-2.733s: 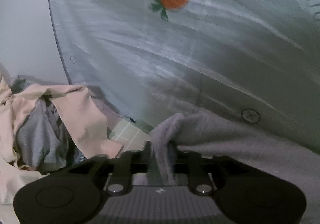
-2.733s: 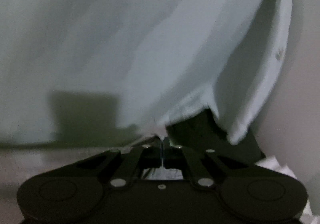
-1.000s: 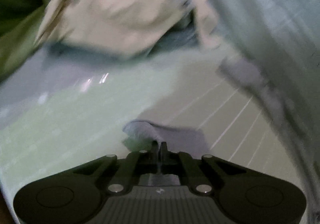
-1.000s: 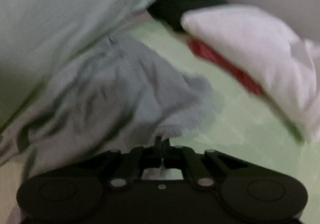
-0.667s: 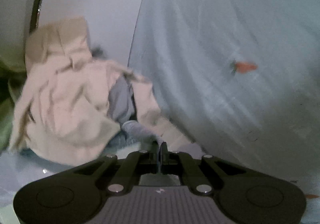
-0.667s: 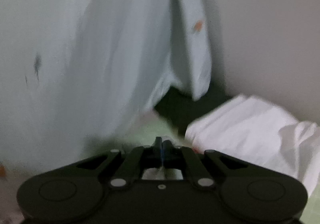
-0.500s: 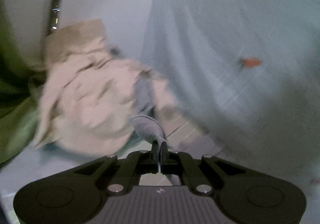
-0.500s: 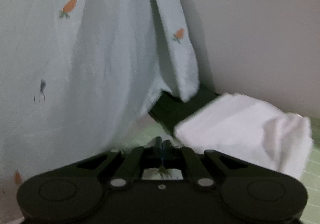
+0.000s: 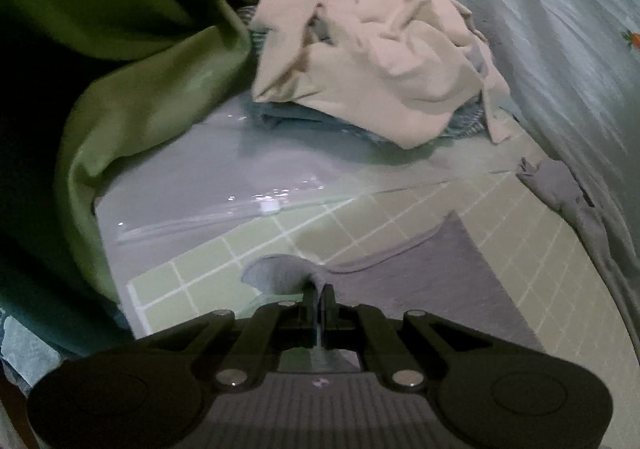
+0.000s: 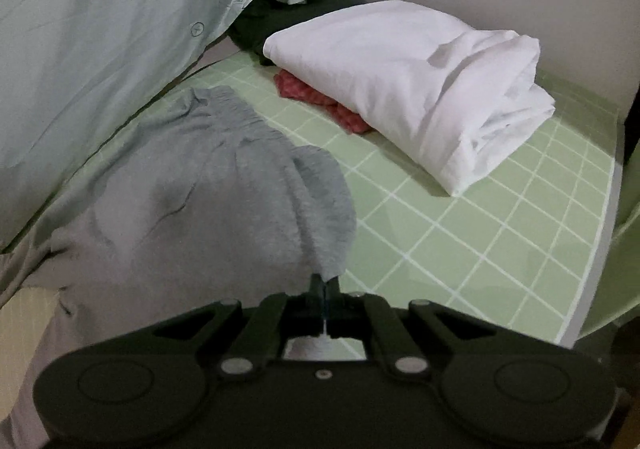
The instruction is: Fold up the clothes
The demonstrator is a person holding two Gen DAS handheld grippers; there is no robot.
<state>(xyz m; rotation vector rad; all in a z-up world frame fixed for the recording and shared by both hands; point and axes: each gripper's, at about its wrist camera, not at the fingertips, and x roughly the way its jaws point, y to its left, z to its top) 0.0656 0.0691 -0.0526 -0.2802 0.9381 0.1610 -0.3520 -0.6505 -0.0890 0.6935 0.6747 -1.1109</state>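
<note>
On green grid mat [image 10: 472,233], at 6 o'clock, left gripper [image 9: 319,295] & right gripper [image 10: 323,285] both pinch closed on gray garment [image 10: 192,189] edge; soft, light, floppy, so probably best gripped at corners.

The left hand-held gripper [image 9: 319,303] is matte black with two round end caps, silver screws on its angled links and a ribbed grey panel. The right hand-held gripper [image 10: 323,299] matches it, with a plain black body.

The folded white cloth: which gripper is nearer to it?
Right. The right gripper faces the folded white cloth, which lies ahead on the green grid mat. The left gripper view does not show it.
</note>
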